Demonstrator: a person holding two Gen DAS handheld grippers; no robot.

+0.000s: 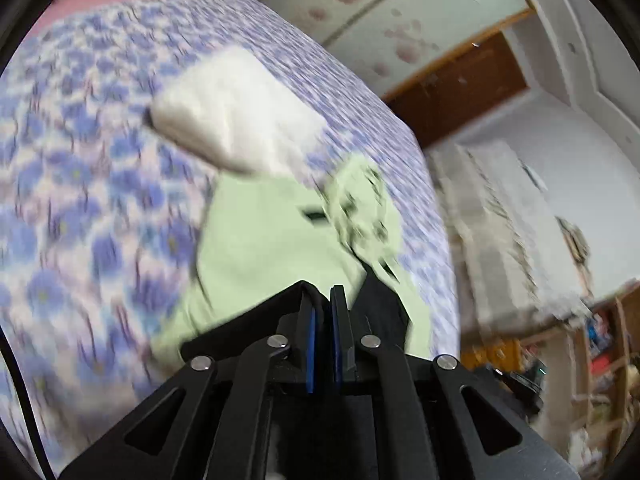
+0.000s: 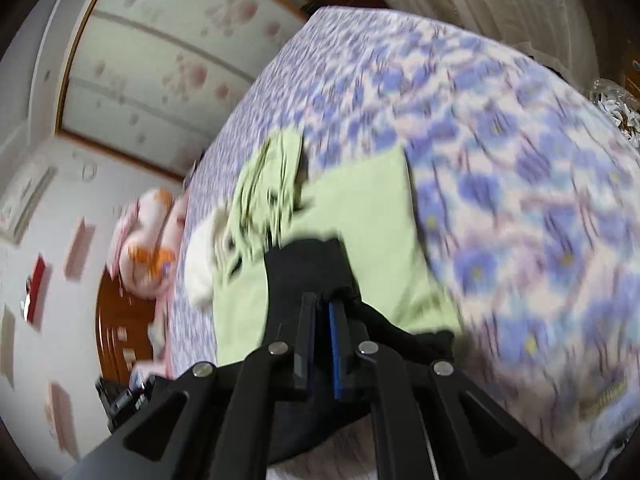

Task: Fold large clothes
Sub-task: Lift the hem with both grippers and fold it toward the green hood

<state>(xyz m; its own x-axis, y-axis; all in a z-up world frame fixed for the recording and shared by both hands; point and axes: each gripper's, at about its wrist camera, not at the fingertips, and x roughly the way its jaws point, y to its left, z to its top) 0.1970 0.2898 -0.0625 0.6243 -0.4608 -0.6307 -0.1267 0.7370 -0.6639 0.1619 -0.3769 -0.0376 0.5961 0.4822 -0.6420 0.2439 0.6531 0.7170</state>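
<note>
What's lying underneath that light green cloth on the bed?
The green cloth lies on the flowered bedspread, beside a white folded cloth. A black garment, gripped by both grippers, overlaps its near edge. Anything beneath the green is hidden.

no readable text, labels or numbers anywhere
</note>
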